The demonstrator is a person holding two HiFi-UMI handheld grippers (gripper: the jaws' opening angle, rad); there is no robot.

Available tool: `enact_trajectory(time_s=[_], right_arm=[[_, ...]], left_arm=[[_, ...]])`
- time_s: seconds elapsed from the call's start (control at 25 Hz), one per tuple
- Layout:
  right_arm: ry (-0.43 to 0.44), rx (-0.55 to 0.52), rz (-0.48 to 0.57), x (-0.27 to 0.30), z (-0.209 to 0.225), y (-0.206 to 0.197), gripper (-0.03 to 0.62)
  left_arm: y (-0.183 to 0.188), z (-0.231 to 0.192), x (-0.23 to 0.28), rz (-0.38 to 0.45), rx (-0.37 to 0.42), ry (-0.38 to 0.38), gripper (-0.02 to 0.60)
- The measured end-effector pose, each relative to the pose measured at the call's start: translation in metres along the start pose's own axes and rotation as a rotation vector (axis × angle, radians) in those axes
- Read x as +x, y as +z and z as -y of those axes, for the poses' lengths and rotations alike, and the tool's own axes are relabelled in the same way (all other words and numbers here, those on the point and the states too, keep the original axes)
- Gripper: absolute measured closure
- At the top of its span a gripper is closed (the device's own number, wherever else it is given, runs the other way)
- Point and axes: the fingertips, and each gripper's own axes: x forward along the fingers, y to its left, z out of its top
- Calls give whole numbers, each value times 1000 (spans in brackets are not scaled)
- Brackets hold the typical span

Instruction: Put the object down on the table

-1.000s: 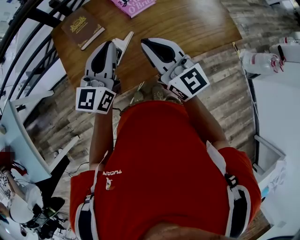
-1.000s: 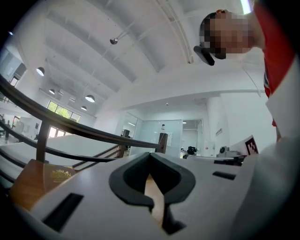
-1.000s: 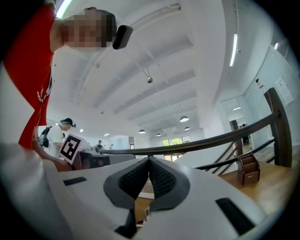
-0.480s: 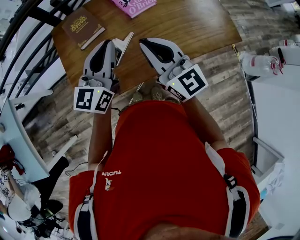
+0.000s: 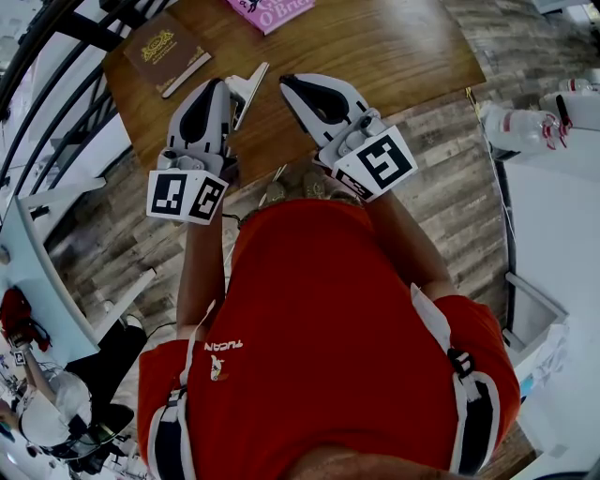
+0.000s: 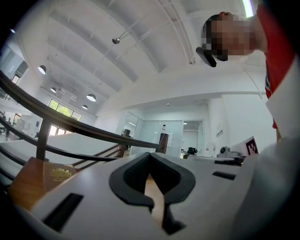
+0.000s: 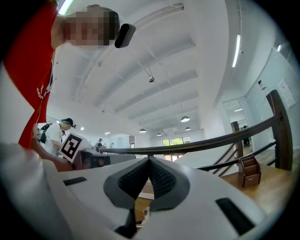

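Observation:
Both grippers hover side by side over the near edge of the wooden table (image 5: 394, 47). My left gripper (image 5: 214, 89) is shut, its dark pads meeting at the tip (image 6: 150, 157) with nothing between them. My right gripper (image 5: 289, 84) also has its pads closed together (image 7: 149, 160) and holds nothing that I can see. A pale pointed piece (image 5: 247, 86) lies just right of the left gripper's tip; whether it belongs to the gripper I cannot tell. A brown book (image 5: 164, 52) lies on the table ahead of the left gripper and shows low in the left gripper view (image 6: 58, 174).
A pink book (image 5: 272, 11) lies at the table's far edge. A dark railing (image 5: 52, 89) runs along the left. Plastic bottles (image 5: 523, 124) stand by a white counter (image 5: 562, 216) on the right. A small wooden box (image 7: 249, 170) stands on the table.
Both grippers have shifted very slightly up the picture and stay shut. A person at the lower left has moved.

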Motion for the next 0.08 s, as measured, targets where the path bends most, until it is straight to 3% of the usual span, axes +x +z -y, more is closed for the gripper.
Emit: enact_trajectory(time_s=[0.08], right_arm=[[-1, 0, 0, 1, 1, -1, 569]], left_arm=[[-1, -2, 1, -1, -3, 0, 572]])
